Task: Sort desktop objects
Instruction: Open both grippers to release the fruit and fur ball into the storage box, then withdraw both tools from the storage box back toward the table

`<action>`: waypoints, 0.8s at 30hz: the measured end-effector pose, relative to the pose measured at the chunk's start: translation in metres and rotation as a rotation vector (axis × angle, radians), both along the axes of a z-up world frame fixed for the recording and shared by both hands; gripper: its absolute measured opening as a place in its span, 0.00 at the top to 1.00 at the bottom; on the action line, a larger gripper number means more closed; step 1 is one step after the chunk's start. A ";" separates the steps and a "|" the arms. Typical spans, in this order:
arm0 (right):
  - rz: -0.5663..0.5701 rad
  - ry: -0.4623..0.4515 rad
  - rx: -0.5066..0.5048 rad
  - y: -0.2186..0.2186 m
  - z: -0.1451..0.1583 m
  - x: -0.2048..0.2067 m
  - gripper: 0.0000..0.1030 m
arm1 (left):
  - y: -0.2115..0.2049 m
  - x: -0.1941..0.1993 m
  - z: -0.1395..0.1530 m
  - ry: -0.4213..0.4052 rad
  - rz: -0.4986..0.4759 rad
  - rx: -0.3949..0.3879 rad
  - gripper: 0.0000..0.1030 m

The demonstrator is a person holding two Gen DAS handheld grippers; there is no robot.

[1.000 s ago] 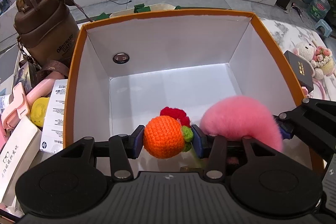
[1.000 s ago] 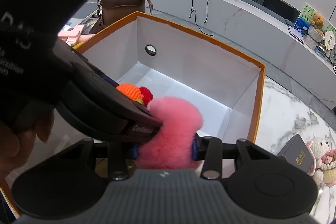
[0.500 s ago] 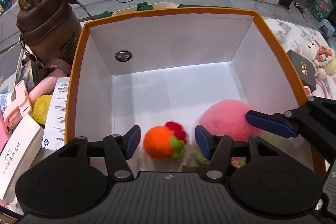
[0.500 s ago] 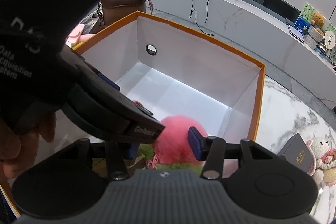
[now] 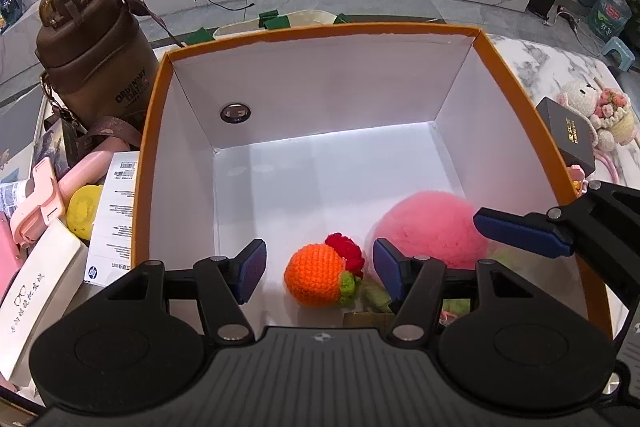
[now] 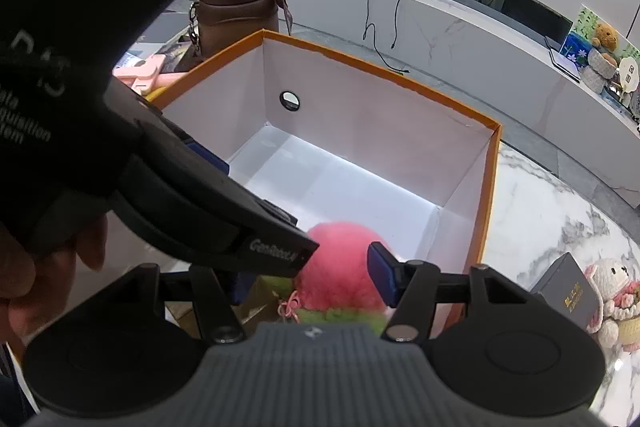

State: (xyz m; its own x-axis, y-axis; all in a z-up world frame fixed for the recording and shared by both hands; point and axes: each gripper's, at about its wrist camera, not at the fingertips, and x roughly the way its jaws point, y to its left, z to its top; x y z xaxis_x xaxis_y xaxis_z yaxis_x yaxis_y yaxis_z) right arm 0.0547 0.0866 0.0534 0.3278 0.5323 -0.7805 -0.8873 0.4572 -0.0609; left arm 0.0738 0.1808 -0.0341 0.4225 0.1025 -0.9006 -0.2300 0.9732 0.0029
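Note:
An orange-rimmed white box (image 5: 152,155) fills both views (image 6: 486,187). On its floor near the front lie an orange crochet fruit with a red tuft (image 5: 318,279) and a fluffy pink ball (image 5: 430,229), which also shows in the right wrist view (image 6: 340,279). My left gripper (image 5: 318,269) is open above the crochet fruit, jaws apart from it. My right gripper (image 6: 308,281) is open over the pink ball; one of its fingers (image 5: 520,231) shows in the left wrist view. The left gripper's body hides the right gripper's left finger.
Left of the box stand a brown bottle (image 5: 96,63), pink items (image 5: 36,195), a yellow object (image 5: 82,205) and white cartons (image 5: 114,219). Right of it on the marble top lie a black box (image 5: 570,137) and a plush bunny (image 5: 598,111).
Both grippers opened and let go: the crochet fruit and the pink ball dropped to the box floor. Both grippers have since lifted slightly.

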 end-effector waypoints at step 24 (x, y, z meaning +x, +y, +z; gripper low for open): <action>-0.028 0.044 0.161 -0.062 0.041 -0.008 0.32 | -0.006 -0.018 0.037 -0.107 0.064 0.015 0.30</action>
State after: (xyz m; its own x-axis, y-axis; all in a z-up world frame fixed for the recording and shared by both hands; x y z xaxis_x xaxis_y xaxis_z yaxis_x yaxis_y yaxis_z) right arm 0.0472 0.0250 0.0948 0.3120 0.6428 -0.6996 -0.8742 0.4826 0.0535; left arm 0.0560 0.1745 0.0028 0.5084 0.1455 -0.8487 -0.2911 0.9566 -0.0104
